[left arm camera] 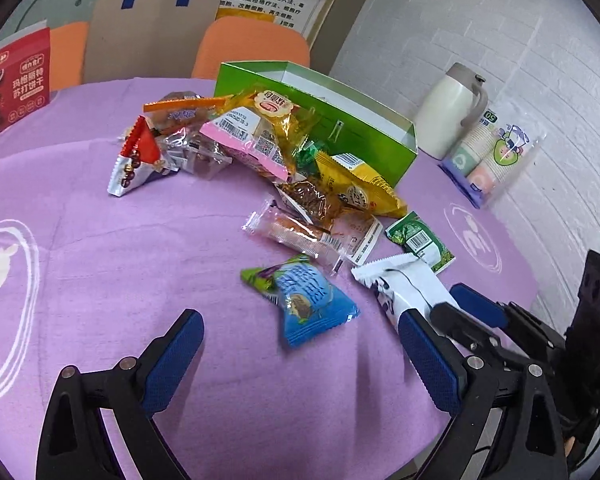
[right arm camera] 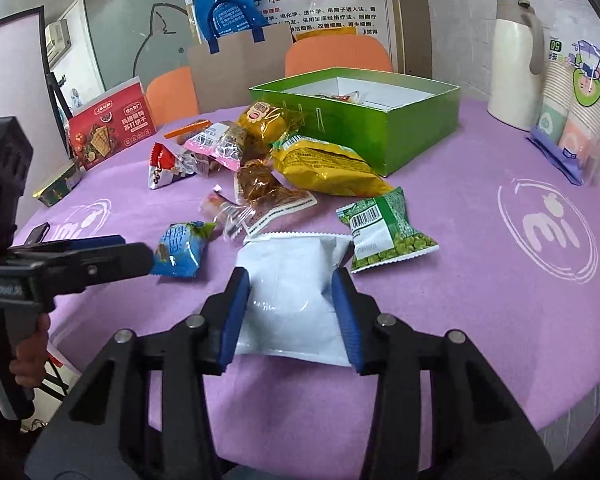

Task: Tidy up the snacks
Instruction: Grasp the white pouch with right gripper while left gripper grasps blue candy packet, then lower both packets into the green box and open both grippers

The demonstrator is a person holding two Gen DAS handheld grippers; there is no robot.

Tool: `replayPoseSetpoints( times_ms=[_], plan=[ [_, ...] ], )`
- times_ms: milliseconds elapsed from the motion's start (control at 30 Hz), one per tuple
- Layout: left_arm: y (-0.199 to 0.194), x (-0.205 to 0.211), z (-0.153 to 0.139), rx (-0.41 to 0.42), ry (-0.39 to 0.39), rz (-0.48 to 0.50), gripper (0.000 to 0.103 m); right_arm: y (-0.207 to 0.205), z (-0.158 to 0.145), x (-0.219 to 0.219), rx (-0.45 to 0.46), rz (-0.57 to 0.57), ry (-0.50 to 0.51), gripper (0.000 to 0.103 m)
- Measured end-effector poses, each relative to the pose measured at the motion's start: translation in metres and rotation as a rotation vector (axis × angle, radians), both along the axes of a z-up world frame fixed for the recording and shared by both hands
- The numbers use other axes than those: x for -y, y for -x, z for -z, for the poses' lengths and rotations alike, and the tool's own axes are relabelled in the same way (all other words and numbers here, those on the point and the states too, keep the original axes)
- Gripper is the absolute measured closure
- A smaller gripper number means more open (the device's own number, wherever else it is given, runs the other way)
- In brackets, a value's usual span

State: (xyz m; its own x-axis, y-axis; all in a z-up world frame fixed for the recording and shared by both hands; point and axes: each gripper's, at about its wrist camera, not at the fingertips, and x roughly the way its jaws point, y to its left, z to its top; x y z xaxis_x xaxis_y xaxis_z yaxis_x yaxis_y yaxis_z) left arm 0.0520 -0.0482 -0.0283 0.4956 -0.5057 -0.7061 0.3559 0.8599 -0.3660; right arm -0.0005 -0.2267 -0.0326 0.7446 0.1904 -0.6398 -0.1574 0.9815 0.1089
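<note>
Snacks: loose pile of wrapped packets on purple tablecloth [right arm camera: 480, 288], in front of and left of green box [right arm camera: 420, 128]; a few packets already inside the box
White packet [right arm camera: 288, 292]: flat on cloth at near edge of pile; sits between right gripper [right arm camera: 290, 312] fingers, blue pads against both its sides; packet bulges a little between them; whether it is lifted off the cloth, cannot tell
Right gripper state: narrowed onto white packet
Left gripper [left arm camera: 300, 356]: fingers spread wide, nothing between them; hovers over bare cloth, blue packet [left arm camera: 310, 300] just ahead of its tips
Green pea packet [right arm camera: 384, 228]: just right of white packet, overlapping its corner
Yellow packet [right arm camera: 328, 166]: leaning against front wall of box
Red triangular packet [right arm camera: 166, 164]: left end of pile
Background: white thermos [right arm camera: 514, 64] and sleeve of paper cups [right arm camera: 576, 104] right of box; red cracker box [right arm camera: 112, 128] at far left; orange chairs [right arm camera: 336, 56] behind table
</note>
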Motion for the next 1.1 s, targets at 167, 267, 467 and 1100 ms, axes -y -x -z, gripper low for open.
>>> replayPoseSetpoints(
  times_ms=[167, 267, 467, 1100],
  plan=[
    [-0.008, 0.004, 0.004, -0.018, 0.000, -0.003, 0.026, -0.007, 0.003, -0.017, 0.007, -0.024, 0.062, 0.030],
    [-0.008, 0.007, 0.007, -0.026, -0.014, 0.011, 0.032, -0.013, 0.010, -0.022, -0.008, -0.020, 0.076, 0.030],
    [-0.014, 0.014, 0.009, -0.023, -0.043, 0.017, 0.045, -0.015, 0.014, -0.023, -0.027, -0.012, 0.090, 0.030],
    [-0.010, 0.003, -0.059, 0.131, 0.008, 0.057, 0.062, -0.004, -0.041, 0.000, 0.115, -0.011, -0.043, 0.043]
  ],
)
